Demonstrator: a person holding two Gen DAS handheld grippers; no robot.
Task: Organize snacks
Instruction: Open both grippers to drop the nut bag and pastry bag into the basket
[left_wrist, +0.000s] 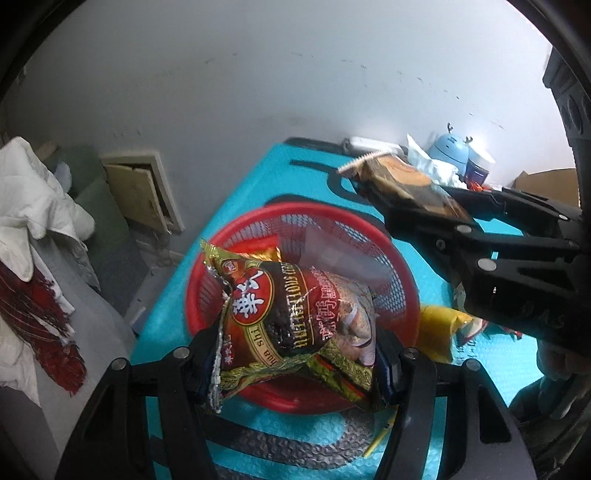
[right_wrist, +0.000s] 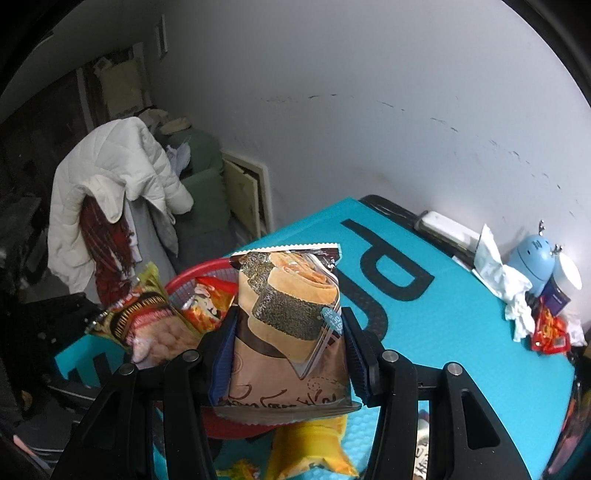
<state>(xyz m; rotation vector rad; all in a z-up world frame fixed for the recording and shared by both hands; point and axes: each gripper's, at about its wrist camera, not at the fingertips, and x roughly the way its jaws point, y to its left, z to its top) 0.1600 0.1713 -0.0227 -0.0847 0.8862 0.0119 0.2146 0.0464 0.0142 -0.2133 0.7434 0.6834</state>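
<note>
- Left gripper (left_wrist: 295, 363) clamped on the red-and-gold snack bag (left_wrist: 291, 317), hung just above the red mesh basket (left_wrist: 399, 273) — could have spilled over the rim on release.
- Right gripper (right_wrist: 286, 354) clamped on the brown roll-cake packet (right_wrist: 291, 332); might have bumped the other.
- Basket floor mostly hidden; yellow packet (right_wrist: 314, 446) cut off.

The left gripper (left_wrist: 295, 362) tilts downward, its fingers (left_wrist: 207, 365) pressed against both sides of a red and gold snack bag (left_wrist: 291, 317). The right gripper (right_wrist: 286, 354) also tilts downward, clamping a brown snack packet (right_wrist: 288, 332) upright.
</note>
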